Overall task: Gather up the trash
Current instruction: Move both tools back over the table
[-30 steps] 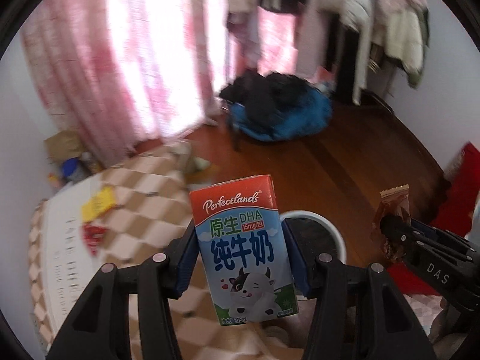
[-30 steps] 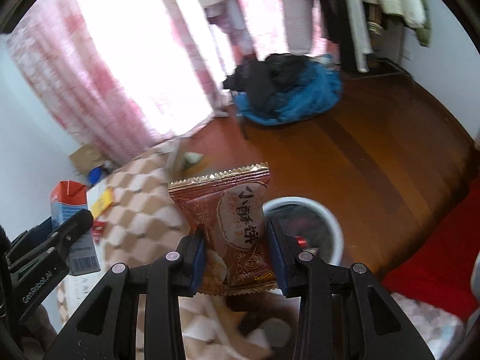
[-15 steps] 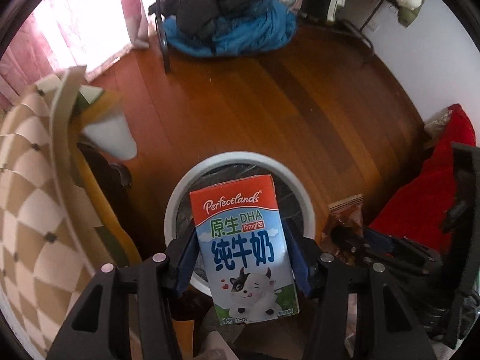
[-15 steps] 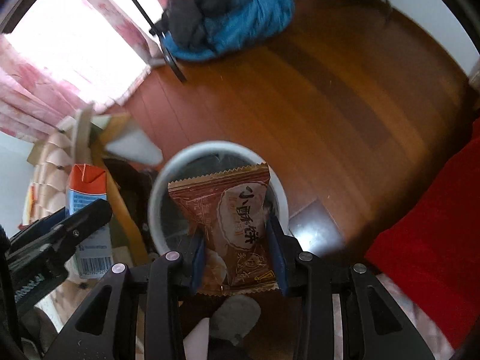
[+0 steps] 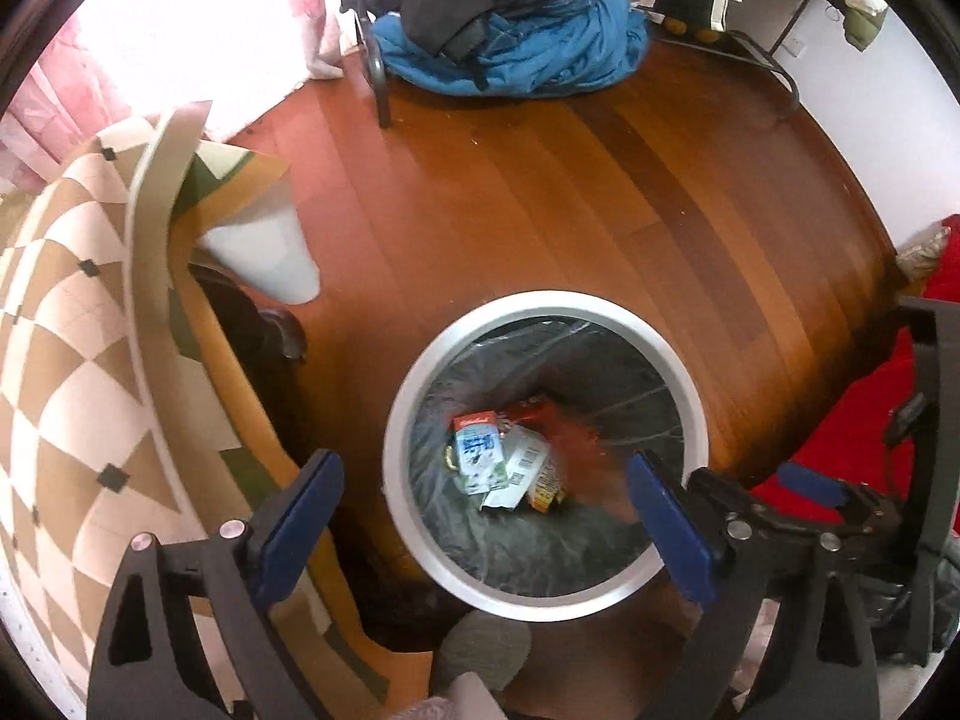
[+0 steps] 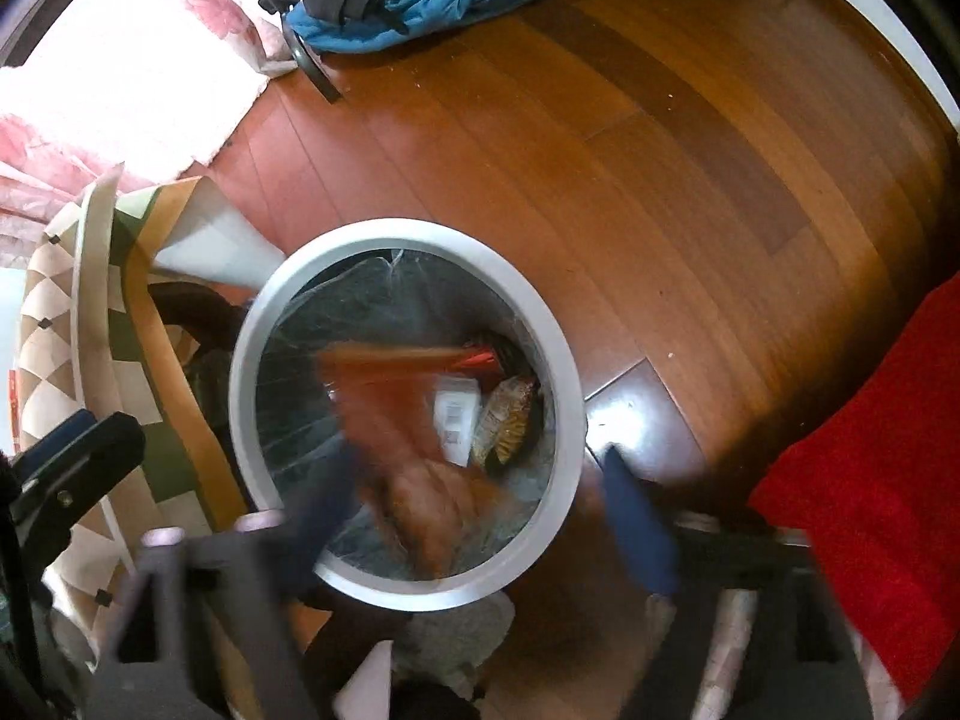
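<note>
Both tools hang directly over the bin (image 5: 543, 450), a round white-rimmed pail with a dark liner standing on the wood floor (image 5: 600, 192), and that position explains the rest: held above the opening, anything let go falls inside rather than onto the boards.

The left hand-held gripper (image 5: 486, 531) is spread wide, its blue pads (image 5: 297, 516) well apart with nothing between them. The milk carton (image 5: 477, 450) lies at the bottom of the liner, among other trash: a white pack with a barcode (image 5: 522, 468) and an orange wrapper (image 5: 546, 489) just beside it.

The right hand-held gripper (image 6: 480, 510) is also spread and holds nothing, though its view is smeared by motion. A brown-red blur fills the space over the opening; I judge this to be the snack packet (image 6: 408, 438), loose and falling into the bin (too blurred to say whether it has landed). In the left view a reddish smear near the bin's right side is probably the same packet.

The tabletop (image 5: 66, 330), with its checked cloth, sits just left of the bin, which is likely why the bin was set there: a short swing carries each piece across. A blue bundle of clothes (image 5: 522, 54) lies well apart on the far floor and plays no part.

This drop looks all but finished; whether more trash remains on the tabletop cannot be told from here.
</note>
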`<state>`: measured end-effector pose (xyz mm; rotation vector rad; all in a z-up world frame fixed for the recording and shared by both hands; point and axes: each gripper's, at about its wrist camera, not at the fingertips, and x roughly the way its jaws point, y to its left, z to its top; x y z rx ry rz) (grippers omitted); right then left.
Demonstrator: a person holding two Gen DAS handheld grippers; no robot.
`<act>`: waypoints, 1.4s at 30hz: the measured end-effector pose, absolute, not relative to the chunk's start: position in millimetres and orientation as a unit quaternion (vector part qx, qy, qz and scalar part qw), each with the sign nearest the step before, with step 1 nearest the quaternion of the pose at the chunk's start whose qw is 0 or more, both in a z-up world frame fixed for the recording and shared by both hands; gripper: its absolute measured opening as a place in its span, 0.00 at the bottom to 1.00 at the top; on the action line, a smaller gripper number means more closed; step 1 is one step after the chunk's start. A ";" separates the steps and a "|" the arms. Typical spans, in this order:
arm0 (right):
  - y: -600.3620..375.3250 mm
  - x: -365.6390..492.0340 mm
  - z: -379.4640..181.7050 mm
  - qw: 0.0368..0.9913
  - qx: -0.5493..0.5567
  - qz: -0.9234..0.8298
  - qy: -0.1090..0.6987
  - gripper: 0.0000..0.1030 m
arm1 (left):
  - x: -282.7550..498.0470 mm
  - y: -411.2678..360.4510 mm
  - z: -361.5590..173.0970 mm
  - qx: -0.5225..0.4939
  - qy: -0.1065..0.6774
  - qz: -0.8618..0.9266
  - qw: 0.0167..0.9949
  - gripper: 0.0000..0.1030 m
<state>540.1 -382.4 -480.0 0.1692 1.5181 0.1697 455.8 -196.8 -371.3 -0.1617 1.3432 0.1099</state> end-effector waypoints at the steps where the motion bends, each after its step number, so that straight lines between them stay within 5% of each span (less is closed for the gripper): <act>1: -382.7 538.6 -476.7 0.722 0.074 0.071 0.684 1.00 | 458.2 -194.2 -372.5 -0.075 0.620 0.052 0.780 0.94; 15: -387.1 513.2 -420.4 0.751 0.026 0.016 0.659 1.00 | 429.4 -190.0 -326.2 -0.048 0.585 0.071 0.806 1.00; 26: -380.6 481.9 -321.8 0.792 0.030 0.020 0.610 1.00 | 389.3 -170.8 -246.5 -0.043 0.522 0.094 0.847 1.00; 34: -306.0 474.1 -241.1 0.816 0.024 0.088 0.571 1.00 | 353.5 -69.7 -178.2 -0.096 0.465 0.167 0.864 1.00; 42: -105.3 473.6 -242.3 0.770 -0.044 0.236 0.591 1.00 | 295.6 93.9 -190.9 -0.139 0.458 0.330 0.813 1.00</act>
